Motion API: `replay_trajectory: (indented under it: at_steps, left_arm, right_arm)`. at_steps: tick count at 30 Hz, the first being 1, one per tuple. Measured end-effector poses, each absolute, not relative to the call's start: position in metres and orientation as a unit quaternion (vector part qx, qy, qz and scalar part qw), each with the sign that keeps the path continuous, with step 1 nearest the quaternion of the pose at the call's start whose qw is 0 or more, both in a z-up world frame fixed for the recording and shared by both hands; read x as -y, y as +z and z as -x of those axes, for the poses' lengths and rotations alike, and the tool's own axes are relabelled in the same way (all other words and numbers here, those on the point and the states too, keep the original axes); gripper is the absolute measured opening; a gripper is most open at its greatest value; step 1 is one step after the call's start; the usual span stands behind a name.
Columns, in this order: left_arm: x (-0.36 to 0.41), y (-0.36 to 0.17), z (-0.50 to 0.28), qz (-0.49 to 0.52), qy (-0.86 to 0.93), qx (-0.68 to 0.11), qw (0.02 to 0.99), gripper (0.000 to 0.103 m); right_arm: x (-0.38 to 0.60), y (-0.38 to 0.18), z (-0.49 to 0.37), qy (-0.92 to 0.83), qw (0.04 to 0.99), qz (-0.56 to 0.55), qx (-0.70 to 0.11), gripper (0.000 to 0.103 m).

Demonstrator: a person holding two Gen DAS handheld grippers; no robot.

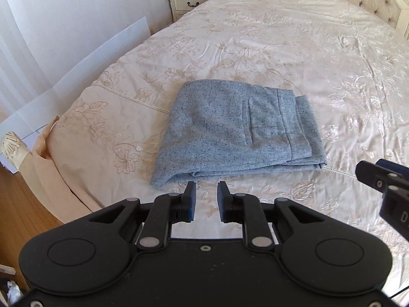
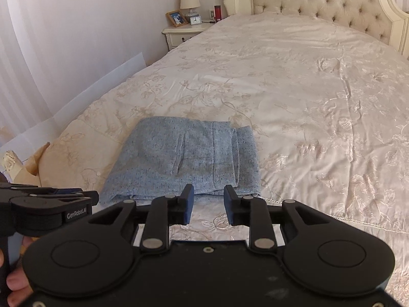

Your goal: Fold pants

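The grey-blue speckled pants lie folded into a compact rectangle on the cream bedspread, back pocket facing up, layered edges at the right. They also show in the right wrist view. My left gripper is open and empty, just short of the pants' near edge, above the bedspread. My right gripper is open and empty, near the pants' near right corner. The right gripper shows at the right edge of the left wrist view; the left one shows at the left of the right wrist view.
The bed's left edge and corner post drop to a wood floor. A nightstand with a lamp, photo frame and clock stands at the far left. A tufted headboard is at the far end.
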State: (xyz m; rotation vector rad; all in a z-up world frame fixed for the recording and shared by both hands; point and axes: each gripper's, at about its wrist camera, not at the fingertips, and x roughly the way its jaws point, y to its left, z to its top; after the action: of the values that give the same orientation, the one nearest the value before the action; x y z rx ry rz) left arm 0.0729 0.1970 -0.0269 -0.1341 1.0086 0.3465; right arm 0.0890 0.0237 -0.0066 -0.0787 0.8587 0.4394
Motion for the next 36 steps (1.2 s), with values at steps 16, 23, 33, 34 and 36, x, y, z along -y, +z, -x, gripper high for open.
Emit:
replay_trajectory:
  at_steps: [16, 23, 33, 34, 36]
  left_arm:
    - [-0.186, -0.02, -0.063, 0.068, 0.174, -0.468, 0.864, 0.04]
    - [-0.187, -0.019, -0.06, 0.072, 0.173, -0.469, 0.863, 0.04]
    - [-0.186, -0.018, -0.061, 0.073, 0.173, -0.469, 0.863, 0.04]
    - [-0.186, -0.018, -0.061, 0.073, 0.173, -0.469, 0.863, 0.04]
    - [-0.185, -0.018, -0.061, 0.073, 0.172, -0.47, 0.863, 0.04]
  right_arm:
    - [-0.014, 0.0, -0.078, 0.22, 0.889, 0.046, -0.398, 0.029]
    - [-0.015, 0.001, -0.074, 0.223, 0.89, 0.046, -0.396, 0.03]
    - [-0.015, 0.002, -0.073, 0.226, 0.89, 0.049, -0.394, 0.03]
    - [-0.014, 0.001, -0.073, 0.226, 0.89, 0.048, -0.394, 0.03]
    - [-0.014, 0.001, -0.073, 0.226, 0.889, 0.049, -0.394, 0.03]
